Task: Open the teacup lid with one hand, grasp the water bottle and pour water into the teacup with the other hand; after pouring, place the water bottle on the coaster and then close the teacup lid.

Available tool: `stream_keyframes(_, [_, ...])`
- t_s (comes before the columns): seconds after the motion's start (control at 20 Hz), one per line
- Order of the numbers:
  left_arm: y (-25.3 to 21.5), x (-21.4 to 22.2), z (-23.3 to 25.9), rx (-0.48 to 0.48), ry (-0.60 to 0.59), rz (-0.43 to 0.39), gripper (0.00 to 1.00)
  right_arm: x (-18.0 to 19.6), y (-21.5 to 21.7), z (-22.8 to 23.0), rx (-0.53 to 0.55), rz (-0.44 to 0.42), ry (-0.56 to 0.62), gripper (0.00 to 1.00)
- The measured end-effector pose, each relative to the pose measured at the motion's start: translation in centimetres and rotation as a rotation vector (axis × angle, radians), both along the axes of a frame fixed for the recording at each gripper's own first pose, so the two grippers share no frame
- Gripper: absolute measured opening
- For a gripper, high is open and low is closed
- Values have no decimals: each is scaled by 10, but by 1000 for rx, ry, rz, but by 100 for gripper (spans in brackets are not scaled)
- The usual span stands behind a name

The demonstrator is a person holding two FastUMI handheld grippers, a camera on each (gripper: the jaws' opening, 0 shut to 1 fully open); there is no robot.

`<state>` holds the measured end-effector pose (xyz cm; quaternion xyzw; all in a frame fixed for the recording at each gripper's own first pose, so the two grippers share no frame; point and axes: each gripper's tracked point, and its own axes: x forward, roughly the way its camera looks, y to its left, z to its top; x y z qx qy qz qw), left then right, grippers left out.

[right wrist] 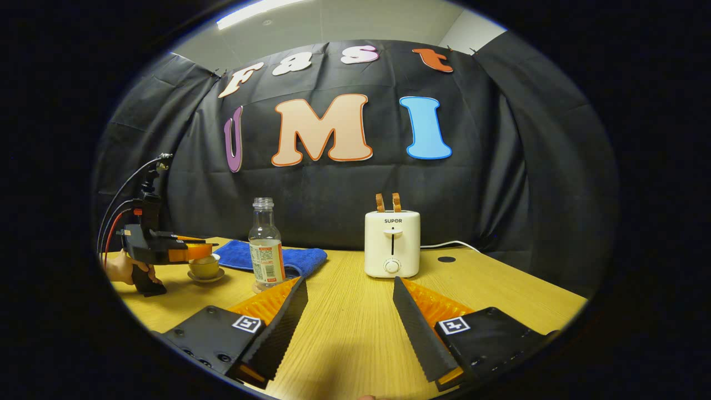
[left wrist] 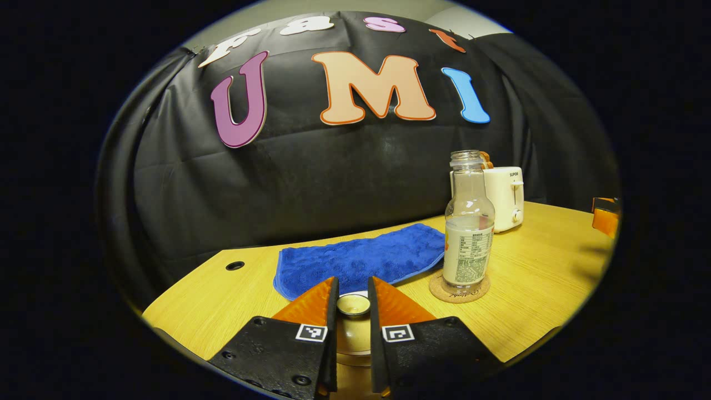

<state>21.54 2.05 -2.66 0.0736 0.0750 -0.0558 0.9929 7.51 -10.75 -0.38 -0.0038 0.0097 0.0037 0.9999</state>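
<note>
While 1 bottle (left wrist: 468,222) sits on 1 coaster (left wrist: 460,289), left gripper (left wrist: 354,305) grips teacup lid (left wrist: 354,305).

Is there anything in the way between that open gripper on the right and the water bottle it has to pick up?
Nothing visible blocks it. In the right gripper view, the right gripper is open above bare table, and the water bottle stands ahead to its left. The toaster sits off to the other side.

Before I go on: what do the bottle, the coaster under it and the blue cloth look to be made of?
Bottle: clear plastic or glass, glossy, see-through above a paper-like label; which one, I cannot tell. Coaster: probably cork, matte, speckled tan. Blue cloth: soft terry or microfibre, with a nubby pile.
</note>
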Motion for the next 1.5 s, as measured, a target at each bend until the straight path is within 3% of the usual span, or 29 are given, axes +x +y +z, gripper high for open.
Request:
stream_keyframes(0.2, [-3, -2, 2, 4, -4, -18, 27, -3, -2, 0, 0, -3, -1, 99])
stream_keyframes(0.25, [-3, -2, 5, 1, -15, -16, 35, -3, -3, 0, 0, -3, 0, 99])
stream_keyframes(0.4, [0, -7, 13, -10, -65, -11, 72, -3, -3, 0, 0, -6, 0, 99])
stream_keyframes(0.95, [7, -33, 21, -102, -123, 7, 71, -4, -8, 1, -1, -41, -2, 99])
stream_keyframes(1.1, [3, -60, 22, -122, -127, 19, 71, -6, 7, 0, 1, -21, -1, 98])
stream_keyframes(1.15, [3, -71, 23, -124, -127, 26, 71, -7, 15, -1, 3, -9, -1, 93])
stream_keyframes(1.2, [0, -82, 24, -129, -130, 27, 71, -12, 22, 2, 3, 4, 0, 97])
stream_keyframes(1.25, [-3, -94, 25, -130, -135, 26, 71, -15, 30, 4, 3, 17, -1, 92])
stream_keyframes(1.3, [-4, -106, 24, -131, -135, 32, 71, -18, 39, 5, 4, 29, 1, 97])
stream_keyframes(1.5, [-5, -156, 26, -134, -143, 68, 75, -35, 68, 6, 7, 72, 2, 97])
